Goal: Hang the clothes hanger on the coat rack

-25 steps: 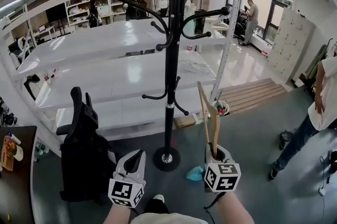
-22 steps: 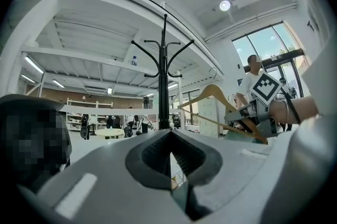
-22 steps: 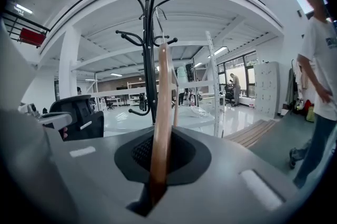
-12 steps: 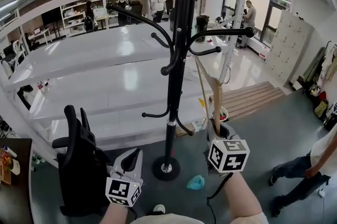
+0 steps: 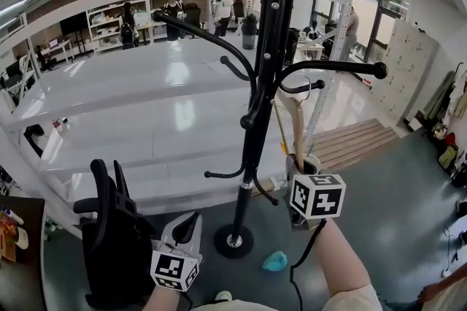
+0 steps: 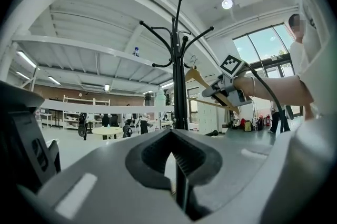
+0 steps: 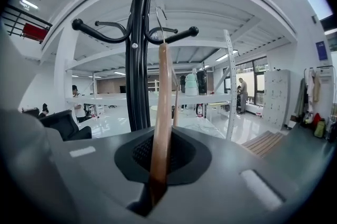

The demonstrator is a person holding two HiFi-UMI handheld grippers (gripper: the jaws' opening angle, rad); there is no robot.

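Observation:
The black coat rack (image 5: 255, 127) stands on a round base straight ahead, its curved arms spreading overhead. My right gripper (image 5: 299, 167) is shut on the lower end of a wooden clothes hanger (image 5: 295, 125) and holds it upright just right of the pole. The hanger's metal hook (image 7: 158, 18) is level with the rack's short right arm (image 7: 176, 34); contact cannot be told. In the right gripper view the hanger (image 7: 160, 102) rises from the jaws beside the pole (image 7: 138, 60). My left gripper (image 5: 188, 223) stays low at the left, shut and empty, pointing at the rack (image 6: 180, 75).
A black office chair (image 5: 109, 229) stands at the lower left, close to my left gripper. A turquoise cloth (image 5: 276, 260) lies on the floor by the rack's base (image 5: 233, 240). Long white tables (image 5: 146, 105) stretch behind the rack, and several people stand far back.
My right gripper has risen with the hanger and moved in toward the rack, bringing the hook up to the short right arm. The left gripper has shifted only slightly.

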